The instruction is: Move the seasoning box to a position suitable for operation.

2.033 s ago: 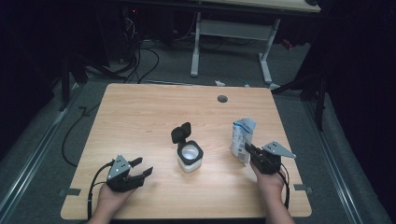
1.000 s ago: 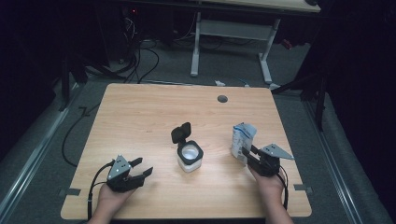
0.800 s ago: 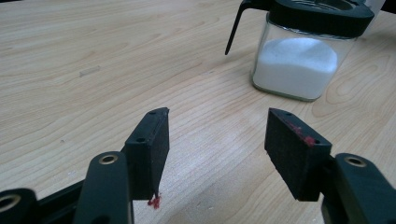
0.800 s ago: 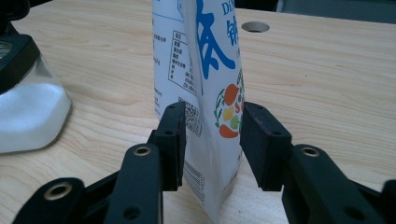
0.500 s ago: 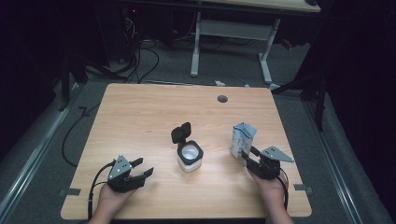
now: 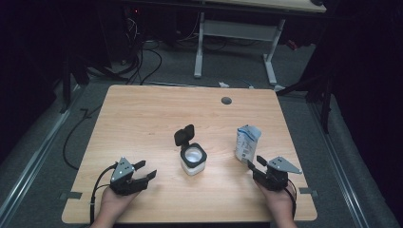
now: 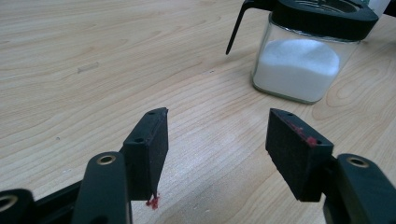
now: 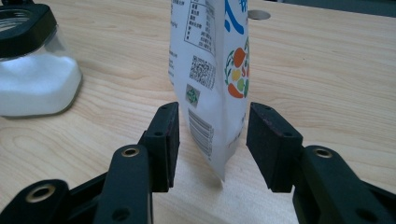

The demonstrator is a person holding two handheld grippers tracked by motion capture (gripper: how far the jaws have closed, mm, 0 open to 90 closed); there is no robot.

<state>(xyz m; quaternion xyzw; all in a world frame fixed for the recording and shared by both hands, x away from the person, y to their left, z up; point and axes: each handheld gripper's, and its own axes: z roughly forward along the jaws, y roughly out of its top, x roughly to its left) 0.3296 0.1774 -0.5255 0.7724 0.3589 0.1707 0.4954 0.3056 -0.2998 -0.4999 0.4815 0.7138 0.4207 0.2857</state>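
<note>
Pouch (image 8: 212,79) stood freed between right gripper (image 8: 212,140), whose jaws had just been opening; left gripper (image 7: 219,144) spread, empty.

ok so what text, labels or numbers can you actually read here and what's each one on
No word or number reads clearly enough to quote.
Bag: a table of small print, a square scan code, a barcode, large blue lettering cut off by the top edge and a fruit picture, all too small or cropped to read.
Jar: no writing seen.
</note>
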